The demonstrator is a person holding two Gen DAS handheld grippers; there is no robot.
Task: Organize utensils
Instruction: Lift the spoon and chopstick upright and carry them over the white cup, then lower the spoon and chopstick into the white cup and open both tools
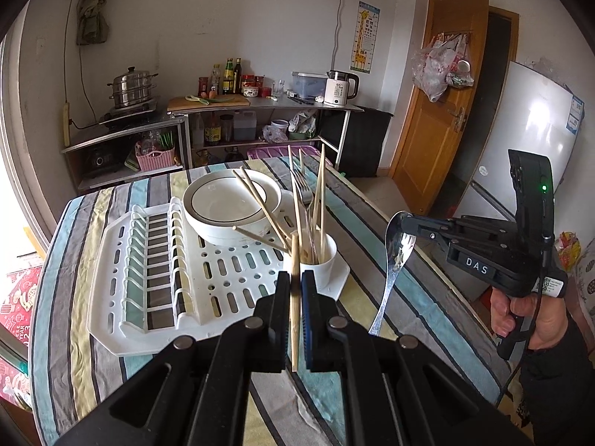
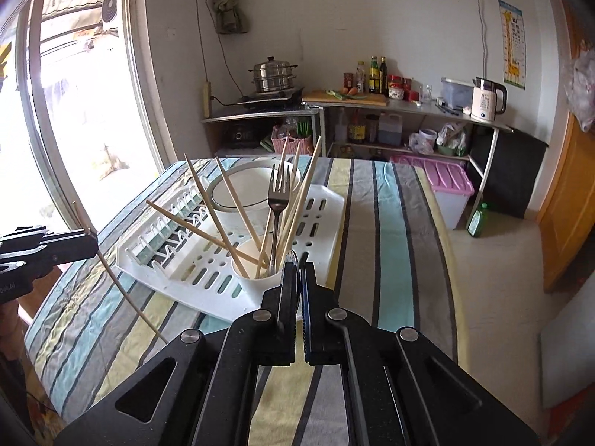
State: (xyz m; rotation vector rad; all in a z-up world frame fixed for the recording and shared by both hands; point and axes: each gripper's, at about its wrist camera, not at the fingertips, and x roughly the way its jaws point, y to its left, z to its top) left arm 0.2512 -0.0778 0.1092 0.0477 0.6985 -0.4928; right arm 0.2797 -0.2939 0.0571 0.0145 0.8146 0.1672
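Two grippers, both closed on cutlery: my left gripper pinches a single chopstick upright, my right gripper clamps a spoon by its bowl, handle hanging. Both hover just short of the white cup at the drying rack's near corner. I judge each piece should be tipped vertical over the cup's mouth before release, clear of the leaning sticks. I count roughly seven chopsticks and one fork inside, with one bowl beyond.
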